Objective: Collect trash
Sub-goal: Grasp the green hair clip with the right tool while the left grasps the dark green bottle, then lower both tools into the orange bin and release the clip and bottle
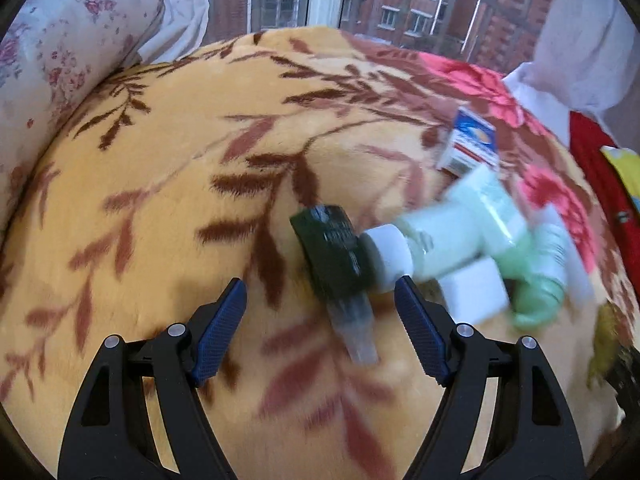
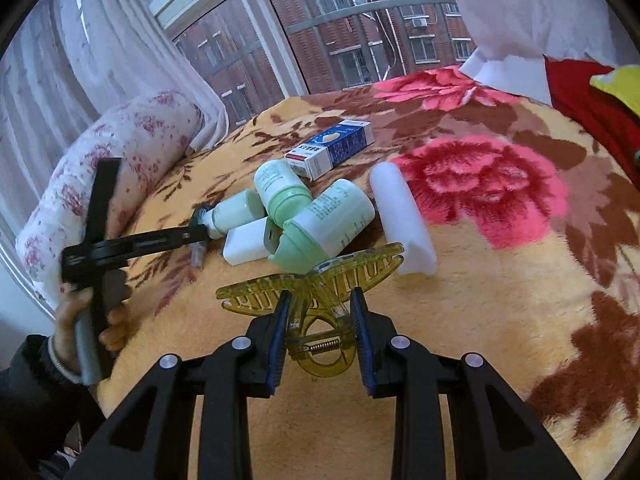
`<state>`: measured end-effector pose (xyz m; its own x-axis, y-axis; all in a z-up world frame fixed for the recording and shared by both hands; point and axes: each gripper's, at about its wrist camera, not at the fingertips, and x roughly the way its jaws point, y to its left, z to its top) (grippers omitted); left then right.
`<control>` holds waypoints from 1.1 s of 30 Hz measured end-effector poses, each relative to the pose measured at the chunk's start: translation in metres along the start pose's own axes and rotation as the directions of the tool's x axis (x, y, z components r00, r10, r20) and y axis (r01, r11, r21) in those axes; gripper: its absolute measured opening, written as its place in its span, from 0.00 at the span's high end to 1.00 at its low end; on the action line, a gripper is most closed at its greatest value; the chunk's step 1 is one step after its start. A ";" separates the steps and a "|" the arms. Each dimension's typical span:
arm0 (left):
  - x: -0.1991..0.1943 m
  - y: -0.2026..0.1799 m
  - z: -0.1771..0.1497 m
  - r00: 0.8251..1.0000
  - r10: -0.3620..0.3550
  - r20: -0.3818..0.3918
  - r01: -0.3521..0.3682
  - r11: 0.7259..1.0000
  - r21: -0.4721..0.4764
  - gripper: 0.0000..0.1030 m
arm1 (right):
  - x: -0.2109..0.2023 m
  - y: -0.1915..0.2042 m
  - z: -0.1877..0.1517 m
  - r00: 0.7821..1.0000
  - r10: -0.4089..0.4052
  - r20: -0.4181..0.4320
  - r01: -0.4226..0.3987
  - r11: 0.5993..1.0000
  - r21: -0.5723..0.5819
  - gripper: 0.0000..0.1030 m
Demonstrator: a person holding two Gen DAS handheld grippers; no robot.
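A heap of trash lies on the floral blanket (image 2: 480, 320): pale green bottles (image 2: 332, 220), a white block (image 2: 248, 244), a white tube (image 2: 400, 216) and a blue-white carton (image 2: 332, 148). My right gripper (image 2: 320, 300) is shut on the handles of a yellow-green hair claw clip (image 2: 316, 288), whose toothed halves stand splayed just in front of the heap. My left gripper (image 1: 320, 292) is open and nothing is between its fingers. Just ahead of them lies a dark little bottle with a clear tip (image 1: 336, 256), against a white-capped green bottle (image 1: 424, 248). This view is motion-blurred.
A rolled floral quilt (image 2: 120, 168) lies along the left under sheer curtains and a window (image 2: 340, 40). Red cloth (image 2: 592, 100) and something yellow (image 2: 620, 80) sit at the far right. A person's hand (image 2: 92, 320) holds the left gripper's handle.
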<state>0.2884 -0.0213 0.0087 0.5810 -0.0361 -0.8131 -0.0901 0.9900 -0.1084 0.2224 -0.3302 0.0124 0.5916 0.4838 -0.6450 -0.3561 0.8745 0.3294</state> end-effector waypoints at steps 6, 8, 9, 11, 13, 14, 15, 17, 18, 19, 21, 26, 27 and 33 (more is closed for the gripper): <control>0.027 0.001 0.014 0.996 0.085 -0.036 -0.085 0.996 0.001 0.27 | 0.005 -0.005 0.001 1.000 0.023 -0.004 -0.023 0.999 0.027 0.71; 0.027 -0.001 0.013 0.995 0.100 -0.029 -0.100 0.995 0.016 0.29 | 0.006 -0.006 -0.001 1.000 0.027 -0.007 -0.026 0.999 0.033 0.71; 0.026 -0.002 0.012 0.994 0.107 -0.019 -0.107 0.994 0.021 0.33 | 0.006 -0.006 -0.001 1.000 0.027 -0.007 -0.027 0.999 0.034 0.71; 0.023 0.001 0.011 0.995 0.098 0.000 -0.098 0.995 0.014 0.56 | 0.006 -0.006 -0.002 1.000 0.024 -0.006 -0.024 0.999 0.032 0.71; 0.021 0.004 0.011 0.997 0.075 0.015 -0.075 0.997 -0.002 0.60 | 0.006 -0.004 -0.002 1.000 0.014 -0.007 -0.014 1.000 0.025 0.71; 0.017 0.009 0.009 0.998 0.050 0.031 -0.049 0.999 -0.021 0.62 | 0.007 -0.003 -0.002 1.000 0.011 -0.008 -0.011 1.000 0.021 0.71; 0.014 0.010 0.009 0.999 0.035 0.038 -0.034 0.999 -0.028 0.63 | 0.006 -0.001 -0.002 1.000 0.004 -0.007 -0.004 1.000 0.013 0.71; 0.004 0.012 0.006 0.998 0.006 0.068 -0.004 0.999 -0.035 0.64 | 0.005 0.002 -0.003 1.000 -0.011 -0.004 0.011 1.000 0.001 0.71; -0.002 0.012 0.004 0.996 -0.012 0.085 0.015 0.999 -0.028 0.64 | 0.004 0.003 -0.003 1.000 -0.018 -0.001 0.018 1.000 -0.003 0.71; -0.010 0.010 0.001 0.994 -0.030 0.104 0.032 0.999 -0.015 0.65 | 0.002 0.006 -0.003 1.000 -0.028 0.008 0.028 1.000 -0.008 0.71; -0.029 0.005 -0.007 0.990 -0.045 0.137 0.042 0.999 0.023 0.65 | -0.005 0.013 -0.003 0.999 -0.029 0.023 0.029 1.000 -0.013 0.71; -0.084 0.001 -0.044 0.980 -0.089 0.178 0.076 0.994 0.083 0.65 | -0.019 0.034 -0.004 0.999 -0.013 0.045 0.014 1.000 -0.028 0.71; -0.092 0.002 -0.050 0.979 -0.092 0.184 0.077 0.993 0.088 0.65 | -0.023 0.042 -0.006 0.999 -0.009 0.051 0.010 0.999 -0.035 0.71; -0.158 0.012 -0.116 0.965 -0.119 0.233 0.088 0.986 0.143 0.65 | -0.049 0.093 -0.029 0.997 0.007 0.076 0.001 0.995 -0.104 0.71</control>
<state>0.1018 -0.0198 0.0701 0.7597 -0.1214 -0.6389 0.0775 0.9923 -0.0963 0.1394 -0.2736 0.0550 0.6424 0.4913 -0.5882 -0.4287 0.8665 0.2557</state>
